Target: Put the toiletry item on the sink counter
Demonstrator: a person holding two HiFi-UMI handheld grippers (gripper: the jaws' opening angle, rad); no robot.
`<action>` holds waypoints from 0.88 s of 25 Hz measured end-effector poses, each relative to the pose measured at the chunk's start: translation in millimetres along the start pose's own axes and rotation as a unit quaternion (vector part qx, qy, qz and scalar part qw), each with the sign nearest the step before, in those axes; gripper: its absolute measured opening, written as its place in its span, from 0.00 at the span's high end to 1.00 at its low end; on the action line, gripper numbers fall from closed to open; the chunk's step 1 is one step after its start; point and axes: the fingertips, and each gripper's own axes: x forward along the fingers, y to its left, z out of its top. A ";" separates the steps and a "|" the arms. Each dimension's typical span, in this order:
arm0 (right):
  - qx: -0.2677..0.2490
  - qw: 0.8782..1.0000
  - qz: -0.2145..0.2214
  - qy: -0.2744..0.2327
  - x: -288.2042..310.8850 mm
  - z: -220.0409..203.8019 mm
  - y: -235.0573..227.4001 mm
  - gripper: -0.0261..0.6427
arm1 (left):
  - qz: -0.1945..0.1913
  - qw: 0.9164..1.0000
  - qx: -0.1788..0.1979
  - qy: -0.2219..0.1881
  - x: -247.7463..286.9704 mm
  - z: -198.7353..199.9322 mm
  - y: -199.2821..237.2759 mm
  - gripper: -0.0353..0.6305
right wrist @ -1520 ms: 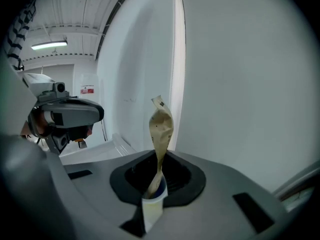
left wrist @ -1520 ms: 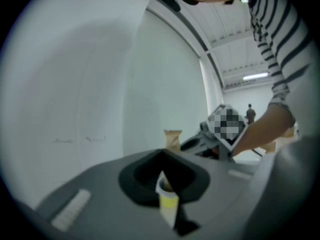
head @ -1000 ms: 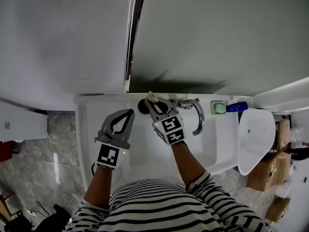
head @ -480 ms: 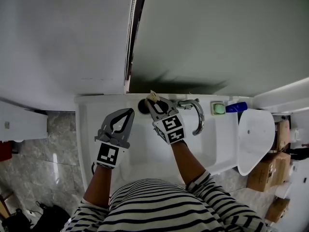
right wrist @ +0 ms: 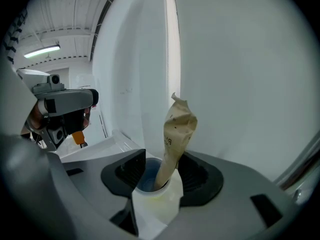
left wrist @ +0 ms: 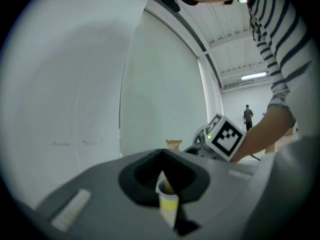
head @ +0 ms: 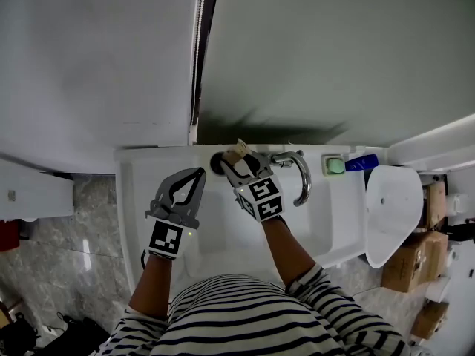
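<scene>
Right claw (head: 237,162), just spread around the cup (right wrist: 154,204), at white sink counter (head: 148,159) below grey wall (head: 334,50).

A chrome faucet (head: 305,175) stands beside green soap (head: 337,166) and a blue bottle (head: 364,163).

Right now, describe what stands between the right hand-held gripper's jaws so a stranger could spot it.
Start at the white sink, then its chrome faucet. Just left, the right hand-held gripper, jaws just opening, flanks a pale cup. Its crumpled tan tube sets it apart from the green item and blue item.
</scene>
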 end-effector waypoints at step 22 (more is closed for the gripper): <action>0.049 0.999 -0.019 -0.011 -33.8 -6.1 -5.0 0.70 | -0.011 1.000 0.010 -0.004 0.2 8.0 -13.8 0.94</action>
